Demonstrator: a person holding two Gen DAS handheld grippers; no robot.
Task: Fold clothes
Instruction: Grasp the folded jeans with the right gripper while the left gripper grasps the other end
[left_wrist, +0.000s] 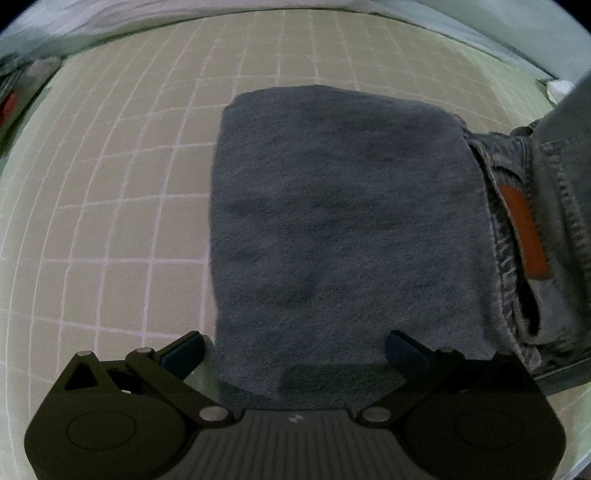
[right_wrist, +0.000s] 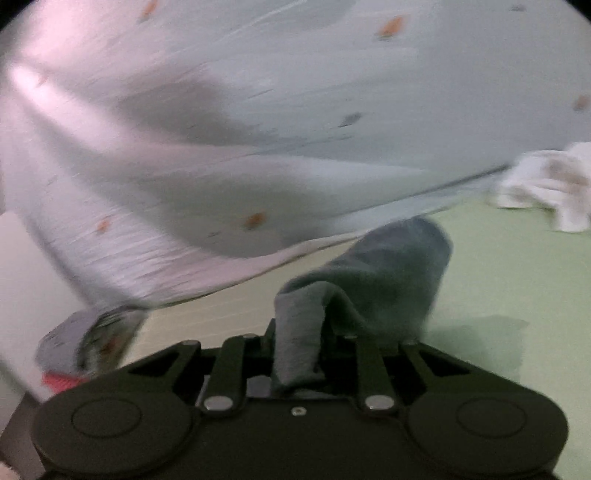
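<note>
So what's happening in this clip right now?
A person is folding a blue-grey denim garment on a green grid-lined mat. The right hand-held gripper is shut on a corner of the denim, lifting it off the mat. The left hand-held gripper hangs open above the folded part, gripping nothing. A crumpled white cloth lies further off.

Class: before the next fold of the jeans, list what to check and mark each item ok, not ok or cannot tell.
1. Right gripper clamps a fold of blue denim jeans: ok.
2. Left gripper open above the folded jeans: ok.
3. Folded panel flat on the green gridded mat: ok.
4. Orange waistband patch tucked in: not ok.
5. Crumpled white cloth clear of the jeans: ok.
</note>
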